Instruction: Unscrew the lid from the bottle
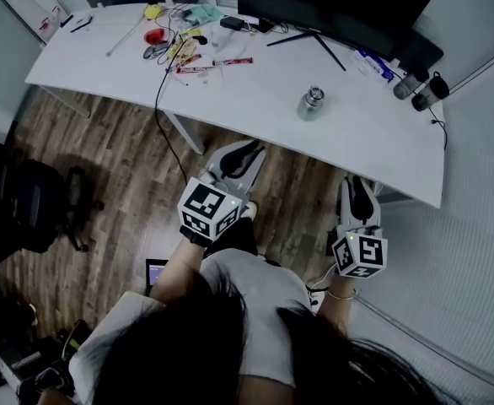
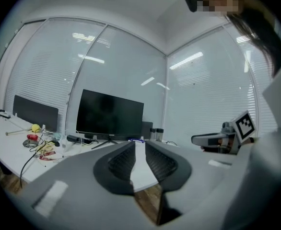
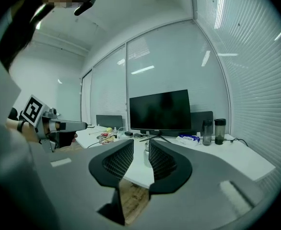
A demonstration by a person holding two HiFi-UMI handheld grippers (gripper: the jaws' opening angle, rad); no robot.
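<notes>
1. The bottle [image 1: 312,104], a small metal one, stands upright on the white tabletop [image 1: 255,83], not far in from its near edge. Its lid [image 1: 315,94] is on.
2. Neither gripper touches the bottle. Both hang over the wooden floor [image 1: 129,167], short of the tabletop's near edge and well apart from each other.
3. The left gripper [image 1: 245,152] points toward the tabletop, to the left of the bottle. In the left gripper view its jaws are drawn together, with only a thin slit between them. They hold nothing; only tabletop and floor show through the slit.
4. The right gripper [image 1: 357,184] is lower in the head view, to the right of the bottle. In the right gripper view its jaws stand slightly apart and are empty. The far-off bottle shows through the gap, untouched.
5. A dark monitor [image 1: 331,2] stands at the far side of the tabletop, behind the bottle.
6. Two dark tumblers [image 1: 420,87] stand together near the far right corner.
7. Small clutter lies on the far left part of the tabletop, and a black cable [image 1: 158,91] runs from it over the near edge.
8. A black office chair [image 1: 28,205] stands on the floor at the left.
</notes>
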